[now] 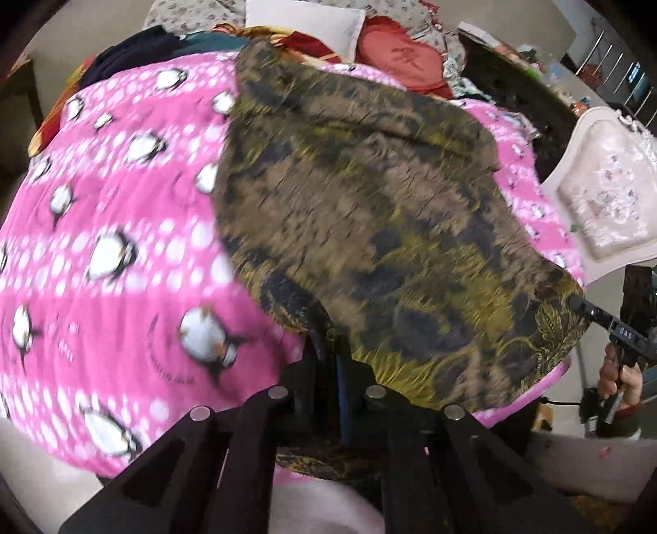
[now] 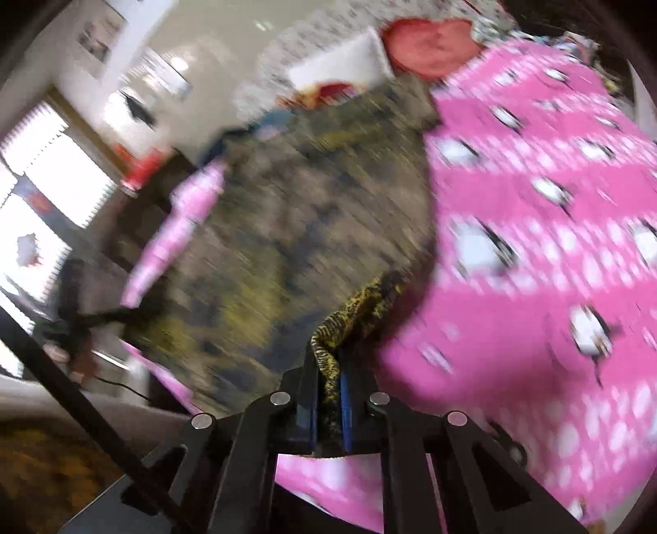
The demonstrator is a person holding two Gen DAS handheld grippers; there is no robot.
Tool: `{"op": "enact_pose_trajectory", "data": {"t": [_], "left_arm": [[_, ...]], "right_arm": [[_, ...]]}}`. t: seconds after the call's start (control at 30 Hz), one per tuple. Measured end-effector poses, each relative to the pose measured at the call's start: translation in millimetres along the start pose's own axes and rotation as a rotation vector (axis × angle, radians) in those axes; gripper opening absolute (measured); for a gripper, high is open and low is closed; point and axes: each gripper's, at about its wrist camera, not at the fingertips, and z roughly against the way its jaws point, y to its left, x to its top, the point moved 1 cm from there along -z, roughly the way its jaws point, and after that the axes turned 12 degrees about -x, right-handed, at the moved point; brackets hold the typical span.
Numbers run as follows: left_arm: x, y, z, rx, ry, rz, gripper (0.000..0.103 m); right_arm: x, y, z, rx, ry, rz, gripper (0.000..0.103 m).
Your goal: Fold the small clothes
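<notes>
A small olive-brown patterned garment (image 1: 369, 197) lies spread over a pink penguin-print blanket (image 1: 102, 205). My left gripper (image 1: 328, 357) is shut on the garment's near edge, and cloth covers the fingertips. At the right of the left wrist view, my right gripper (image 1: 575, 304) pinches the garment's near right corner, held by a hand (image 1: 616, 378). In the blurred right wrist view, the right gripper (image 2: 328, 361) is shut on a bunched yellow-black hem of the garment (image 2: 287, 230), with the pink blanket (image 2: 534, 205) to its right. The left gripper (image 2: 119, 316) is a dark blur at the garment's far corner.
A red heart cushion (image 1: 402, 61) and a white pillow (image 1: 308, 20) lie beyond the garment. Dark and coloured clothes (image 1: 135, 49) are piled at the far left. A white upholstered chair (image 1: 607, 197) stands at the right. Windows (image 2: 49, 172) are at the left.
</notes>
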Motion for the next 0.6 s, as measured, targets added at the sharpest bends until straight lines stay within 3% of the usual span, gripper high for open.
{"op": "enact_pose_trajectory", "data": {"t": [0.1,0.27,0.43,0.6], "left_arm": [[25.3,-3.1,10.8,-0.041,-0.047,0.005,0.007],[75.1,3.6,36.1,-0.072,-0.165,0.015,0.007],[142.7,22.1,42.7,-0.086,-0.230,0.073,0.007],[223.2,43.1,19.9,-0.035,-0.264,0.109,0.007]], "right_arm": [[32.7,5.6,7.1,0.073,-0.086,-0.013,0.009],[98.4,-0.2,7.7,0.102,-0.213,-0.051,0.009],[162.3,-18.2,-20.3,0.104,-0.237,-0.121,0.009],[226.1,-38.0,-54.7,0.096,-0.242,-0.170,0.009]]}}
